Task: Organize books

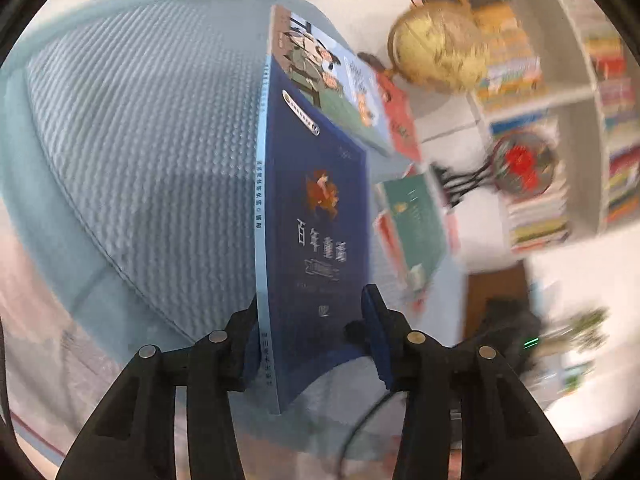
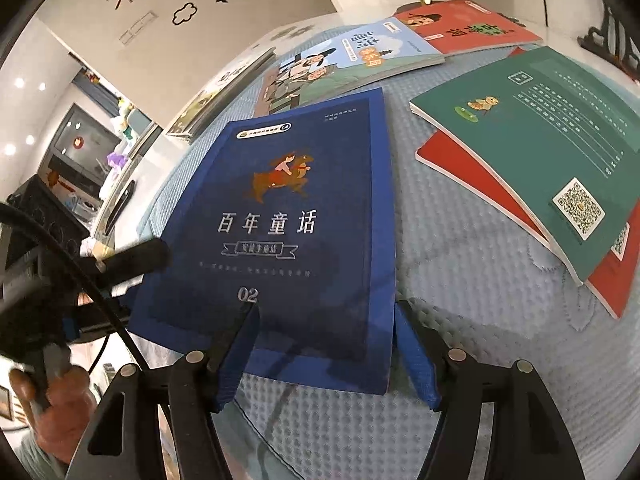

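A dark blue book with a rider on its cover lies on the pale blue waffle cloth. In the left wrist view the same book stands between my left gripper's fingers. My left gripper is open around its lower spine edge. It also shows in the right wrist view at the book's left edge. My right gripper is open, its tips over the book's near edge. A light blue book, a red book and a green book on another red one lie further back.
A globe stands behind the books. A white shelf full of books is at the right in the left wrist view. More books lie at the cloth's far left edge. A hand holds the left gripper.
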`<state>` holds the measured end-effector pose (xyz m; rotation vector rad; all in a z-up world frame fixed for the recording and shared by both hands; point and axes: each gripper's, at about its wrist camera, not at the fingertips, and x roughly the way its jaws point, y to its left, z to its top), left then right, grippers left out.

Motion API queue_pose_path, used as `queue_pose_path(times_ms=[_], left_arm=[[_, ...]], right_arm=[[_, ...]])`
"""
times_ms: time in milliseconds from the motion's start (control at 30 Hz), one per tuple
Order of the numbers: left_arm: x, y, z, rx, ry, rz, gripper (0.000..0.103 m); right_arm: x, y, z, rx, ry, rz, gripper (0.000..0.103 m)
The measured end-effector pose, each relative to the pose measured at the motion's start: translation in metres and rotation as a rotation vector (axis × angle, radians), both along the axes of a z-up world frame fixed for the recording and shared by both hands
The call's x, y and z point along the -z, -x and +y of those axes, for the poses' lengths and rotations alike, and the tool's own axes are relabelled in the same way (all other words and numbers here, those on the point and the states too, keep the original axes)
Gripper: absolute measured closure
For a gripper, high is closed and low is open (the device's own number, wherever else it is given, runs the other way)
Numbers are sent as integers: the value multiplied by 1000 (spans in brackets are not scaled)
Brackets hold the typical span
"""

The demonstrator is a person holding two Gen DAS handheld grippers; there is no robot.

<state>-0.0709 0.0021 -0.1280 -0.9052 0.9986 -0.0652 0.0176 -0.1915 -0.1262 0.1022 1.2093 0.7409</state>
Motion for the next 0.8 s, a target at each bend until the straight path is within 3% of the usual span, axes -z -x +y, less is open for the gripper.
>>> queue_pose_path(times_ms=[33,100,200,333,400,567,633,700,800], left_arm=[[1,-3,-4,10,-28,15,80],[3,-9,-11,26,-81,44,92],[1,-18,-16,40,-70,38,94],[-4,-24,-4,22,135,-17,94],[-5,-26,1,19,221,-35,94],[-2,-36,4,31,333,-25,94],[2,-37,5,30,350,-12,94],[1,-34,5,41,316,4,94],[0,-35,3,59,230,34,94]], right_arm=[[0,-1,-1,6,-7,8,36],[0,-3,-4,20,-19,37,36],[0,-11,-10,41,-46,121,35],[2,-25,-31,79,-167,249,34],[9,-31,-44,108,-262,335,28],[36,-40,-59,160,-462,504,24],[39,-43,-56,168,-495,506,31],[41,-45,-51,179,-491,500,55],[37,-42,-45,179,-439,449,63]])
